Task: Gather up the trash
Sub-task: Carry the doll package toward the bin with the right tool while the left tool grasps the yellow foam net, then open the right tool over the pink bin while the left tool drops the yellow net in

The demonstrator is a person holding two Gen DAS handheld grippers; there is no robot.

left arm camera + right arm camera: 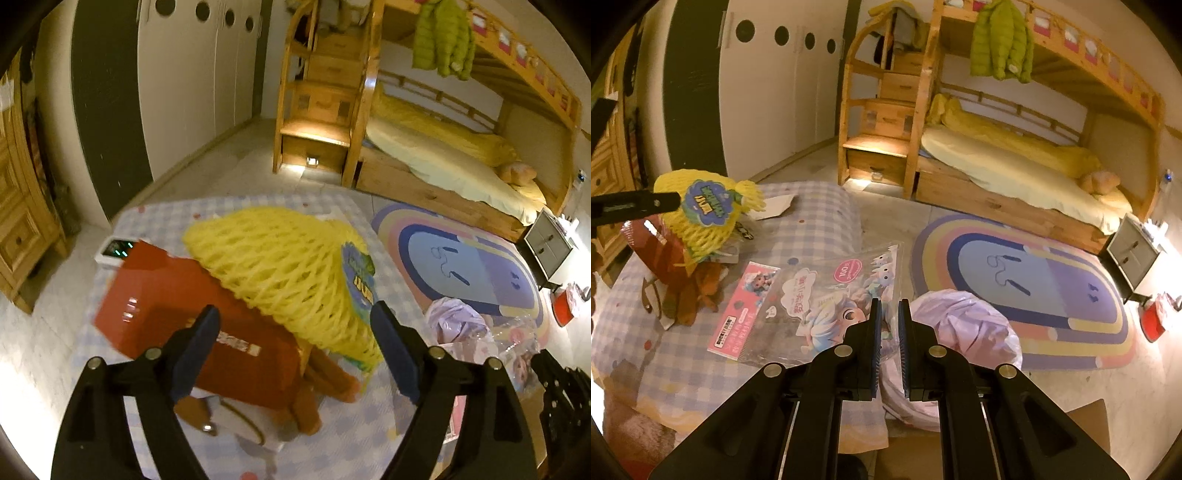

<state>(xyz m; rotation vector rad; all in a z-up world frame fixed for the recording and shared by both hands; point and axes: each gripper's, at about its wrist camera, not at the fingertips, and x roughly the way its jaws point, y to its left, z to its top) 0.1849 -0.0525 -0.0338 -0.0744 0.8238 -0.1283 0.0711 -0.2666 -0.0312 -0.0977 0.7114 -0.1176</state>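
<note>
Left tool (pixel 295 332) spread wide just short of yellow foam net (pixel 280 266), lined up to grab it; right tool (pixel 889 325) clenched empty over purple bag (pixel 960 332).

Left tool (pixel 291 328) angled downward, jaws spread wide, nothing pinched between its blue pads. Right tool (pixel 889 314) also tilted down, jaws nearly together, narrow slit showing between pads.
</note>
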